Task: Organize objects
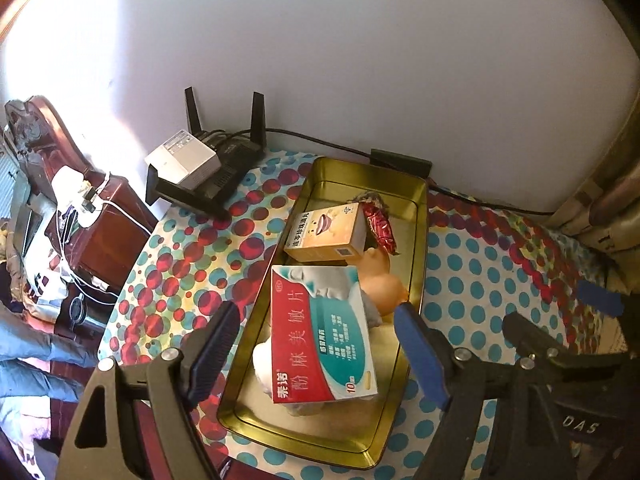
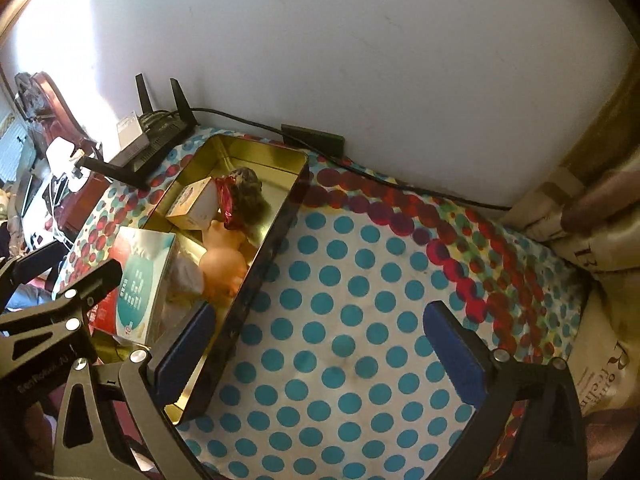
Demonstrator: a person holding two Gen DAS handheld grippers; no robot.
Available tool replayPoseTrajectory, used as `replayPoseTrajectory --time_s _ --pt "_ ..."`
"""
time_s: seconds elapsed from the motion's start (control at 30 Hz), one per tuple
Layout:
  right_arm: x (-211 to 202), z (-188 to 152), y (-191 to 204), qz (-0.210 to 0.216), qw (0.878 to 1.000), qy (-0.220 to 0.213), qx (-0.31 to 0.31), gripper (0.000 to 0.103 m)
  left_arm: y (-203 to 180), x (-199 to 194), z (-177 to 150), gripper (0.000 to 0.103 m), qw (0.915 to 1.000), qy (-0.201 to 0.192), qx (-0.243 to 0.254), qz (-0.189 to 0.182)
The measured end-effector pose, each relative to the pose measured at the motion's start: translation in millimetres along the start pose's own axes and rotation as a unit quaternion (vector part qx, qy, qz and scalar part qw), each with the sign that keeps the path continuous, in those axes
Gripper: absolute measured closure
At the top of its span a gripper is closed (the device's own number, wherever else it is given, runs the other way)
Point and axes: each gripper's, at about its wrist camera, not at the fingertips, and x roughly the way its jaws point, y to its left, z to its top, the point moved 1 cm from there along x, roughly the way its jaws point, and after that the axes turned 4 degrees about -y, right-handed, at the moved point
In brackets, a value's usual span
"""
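Left gripper (image 1: 316, 344) hangs spread above the red-and-teal medicine box (image 1: 322, 332) in the gold tin (image 1: 418, 208); right gripper (image 2: 332, 356) spread, empty; withdraw vertically, avoiding the tin rim.

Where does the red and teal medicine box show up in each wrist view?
Left wrist: the red and teal medicine box lies low in the centre, in the gold tin tray, between the open left gripper fingers.
Right wrist: the box sits lower left, beyond the open right gripper.
Shared landmark: the black router by the wall.
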Motion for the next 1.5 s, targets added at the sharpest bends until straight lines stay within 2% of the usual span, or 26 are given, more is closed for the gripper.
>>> replayPoseTrajectory --time_s 0.17,0.27,0.5,0.57,0.6,0.63,0.67,0.77,0.83,0.93,0.97,1.03,1.1,1.2,1.4,1.5 --pt "4 -6 -1 0.002 1.0 0.012 0.006 0.0 2 2 -1 0.021 1.0 0.004 -0.005 0.002" --pt "7 -9 0 0.006 1.0 0.017 0.007 0.0 3 -3 -1 0.021 0.9999 -0.007 -0.006 0.004" --pt "15 -11 -8 0.015 0.999 0.025 0.028 0.0 5 -21 1 0.02 0.9979 -0.019 0.0 -0.062" --pt "16 -11 -8 0.015 0.999 0.027 0.03 0.0 4 -23 0 0.02 0.9982 -0.027 0.012 -0.052" --pt "17 -11 -8 0.018 0.999 0.028 0.028 0.0 3 -24 0 0.02 0.9987 -0.031 0.023 -0.032" --pt "17 -11 -7 0.021 0.999 0.028 0.028 0.0 2 -26 1 0.02 0.9986 -0.041 0.031 -0.016" --pt "17 -10 -7 0.021 0.999 0.028 0.028 0.0 2 -39 1 0.02 0.9961 -0.08 0.036 -0.004" --pt "16 -9 -7 0.019 0.999 0.024 0.025 0.0 8 -71 3 0.02 0.9883 -0.15 0.014 -0.026" --pt "16 -8 -7 0.018 0.999 0.023 0.025 0.0 12 -76 6 0.019 0.9853 -0.168 -0.002 -0.031" --pt "18 -8 -8 0.02 0.999 0.025 0.028 0.0 20 -56 9 0.019 0.9894 -0.139 -0.036 -0.022" --pt "19 -8 -8 0.021 0.999 0.027 0.029 0.0 25 -46 10 0.019 0.9916 -0.114 -0.053 -0.03" --pt "19 -9 -7 0.023 0.999 0.028 0.027 0.0 33 -21 9 0.019 0.995 -0.039 -0.082 -0.043" --pt "20 -11 -6 0.024 0.999 0.028 0.025 0.0 34 -9 6 0.019 0.9966 -0.015 -0.079 -0.02" --pt "20 -13 -5 0.024 0.999 0.029 0.024 0.0 30 0 1 0.019 0.9983 -0.006 -0.057 0.012" --pt "20 -14 -4 0.023 0.999 0.029 0.021 0.0 18 0 -2 0.019 0.9995 -0.007 -0.027 0.015" --pt "19 -16 -3 0.024 0.999 0.03 0.016 0.0 15 -5 -2 0.019 0.9997 -0.012 -0.022 0.003"
